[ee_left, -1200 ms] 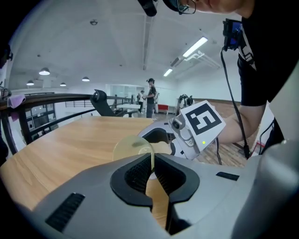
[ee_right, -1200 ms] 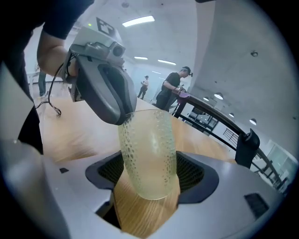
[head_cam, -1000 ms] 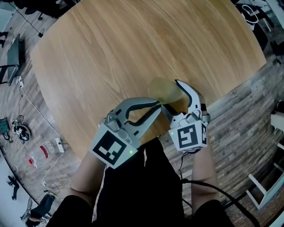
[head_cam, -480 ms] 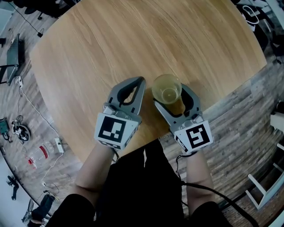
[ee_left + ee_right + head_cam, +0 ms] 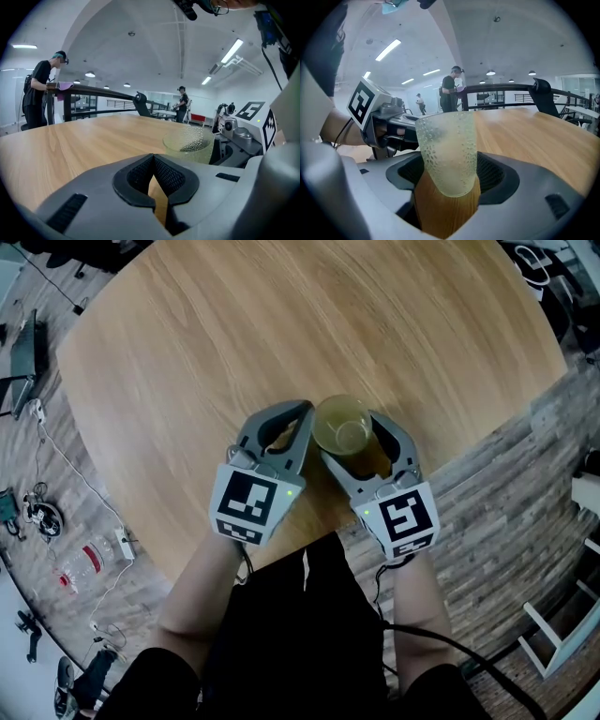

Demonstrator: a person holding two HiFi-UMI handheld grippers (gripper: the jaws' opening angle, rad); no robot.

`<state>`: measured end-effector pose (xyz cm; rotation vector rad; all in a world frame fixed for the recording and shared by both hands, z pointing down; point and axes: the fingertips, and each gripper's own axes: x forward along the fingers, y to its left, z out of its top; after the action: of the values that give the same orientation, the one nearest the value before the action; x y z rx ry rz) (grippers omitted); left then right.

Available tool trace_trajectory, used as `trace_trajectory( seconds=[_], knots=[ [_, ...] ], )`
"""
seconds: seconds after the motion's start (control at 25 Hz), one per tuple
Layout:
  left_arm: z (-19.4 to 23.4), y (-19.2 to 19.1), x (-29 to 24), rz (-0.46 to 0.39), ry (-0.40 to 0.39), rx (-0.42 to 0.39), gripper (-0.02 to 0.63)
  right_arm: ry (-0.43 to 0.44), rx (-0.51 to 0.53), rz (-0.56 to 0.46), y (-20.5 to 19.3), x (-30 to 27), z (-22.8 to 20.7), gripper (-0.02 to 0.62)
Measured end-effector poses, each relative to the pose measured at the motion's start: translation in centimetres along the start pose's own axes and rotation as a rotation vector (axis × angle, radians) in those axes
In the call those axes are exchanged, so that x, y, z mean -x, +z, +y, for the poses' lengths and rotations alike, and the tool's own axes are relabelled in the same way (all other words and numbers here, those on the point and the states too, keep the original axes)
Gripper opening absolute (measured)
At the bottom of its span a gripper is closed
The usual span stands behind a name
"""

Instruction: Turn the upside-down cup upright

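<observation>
A translucent yellowish, bumpy-walled cup (image 5: 342,427) stands mouth up between the jaws of my right gripper (image 5: 352,441), which is shut on its lower half. In the right gripper view the cup (image 5: 447,152) fills the middle, with a dark pad on each side. Whether its base touches the wooden table (image 5: 234,324) I cannot tell. My left gripper (image 5: 302,410) is shut and holds nothing, just left of the cup and close to it. From the left gripper view, the cup (image 5: 189,143) is to the right beyond the closed tips.
The round table's near edge (image 5: 441,460) runs just behind both grippers. On the floor at the left lie cables and small devices (image 5: 42,512). People (image 5: 40,91) stand at a railing far behind the table.
The cup has rolled from lying tilted to mouth up in the right gripper. My left gripper closed, let go of the cup's side and sank to the left of it.
</observation>
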<state>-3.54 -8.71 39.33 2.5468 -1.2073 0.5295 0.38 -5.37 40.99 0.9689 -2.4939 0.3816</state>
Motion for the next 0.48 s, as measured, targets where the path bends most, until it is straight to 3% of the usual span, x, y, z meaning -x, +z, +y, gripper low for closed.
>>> trace_trajectory(
  seconds=[0.2,0.48],
  knots=[
    [-1.0,-0.6,-0.3,0.023,-0.027,-0.033,0.008,0.022,0.053,0.035,-1.3,-0.5,0.9,0.305],
    [-0.6,-1.9,-0.7,0.071,-0.020,-0.019,0.008,0.019,0.026,0.069,-1.8,-1.0,0.7,0.304]
  ],
)
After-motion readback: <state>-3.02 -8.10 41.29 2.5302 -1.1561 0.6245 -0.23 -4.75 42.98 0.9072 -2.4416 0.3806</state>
